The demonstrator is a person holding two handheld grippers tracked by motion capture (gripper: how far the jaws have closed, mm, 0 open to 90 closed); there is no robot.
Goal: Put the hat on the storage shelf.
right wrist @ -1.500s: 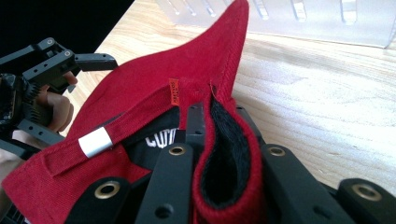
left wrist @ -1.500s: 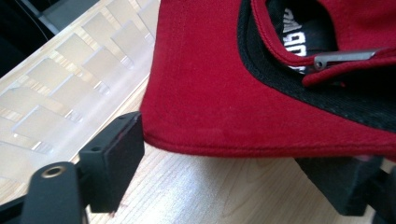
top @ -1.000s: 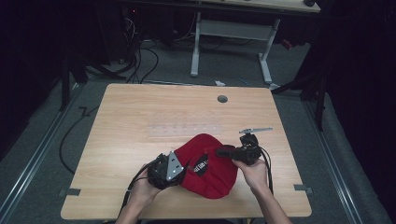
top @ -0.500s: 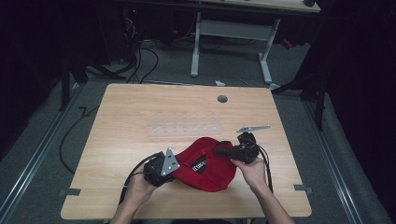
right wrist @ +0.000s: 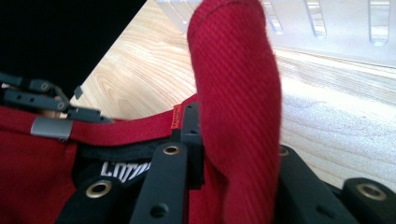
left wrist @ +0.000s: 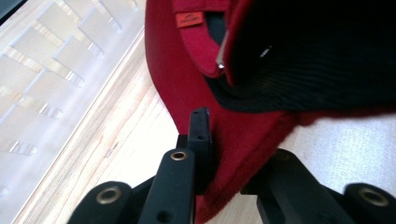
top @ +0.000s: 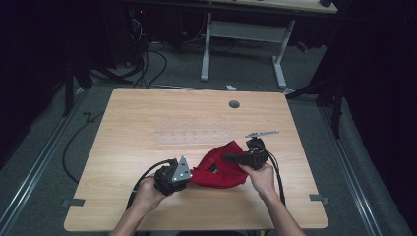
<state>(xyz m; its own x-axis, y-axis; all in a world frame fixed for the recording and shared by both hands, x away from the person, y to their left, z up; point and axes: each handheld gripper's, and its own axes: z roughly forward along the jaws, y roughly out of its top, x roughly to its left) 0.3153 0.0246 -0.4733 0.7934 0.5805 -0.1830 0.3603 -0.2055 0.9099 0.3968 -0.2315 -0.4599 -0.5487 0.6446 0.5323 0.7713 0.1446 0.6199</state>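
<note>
A: From the high view we have one red cap [top: 219, 169] lying near the front edge of the wooden table [top: 147, 123], between our two grippers. The left gripper [top: 184, 178] sits at its left edge, the right gripper [top: 231, 158] reaches in over its far right side.

B: And one clear plastic rack [top: 196, 136] lies flat beyond the cap, apart from it, with a small metal tool [top: 262, 133] just past our right hand.

A: In the left gripper view the jaws have just been closing and now pinch a fold of the cap's [left wrist: 243, 135] red cloth; the black lining and a metal strap buckle [left wrist: 222, 53] show above.

B: In the right gripper view our jaws clamp a raised fold of the cap [right wrist: 238, 102]; its adjuster strap [right wrist: 116, 132] runs off to the left.

A: We judge it light, soft and floppy, so it will sag. Best held by seam, strap or brim.
</note>
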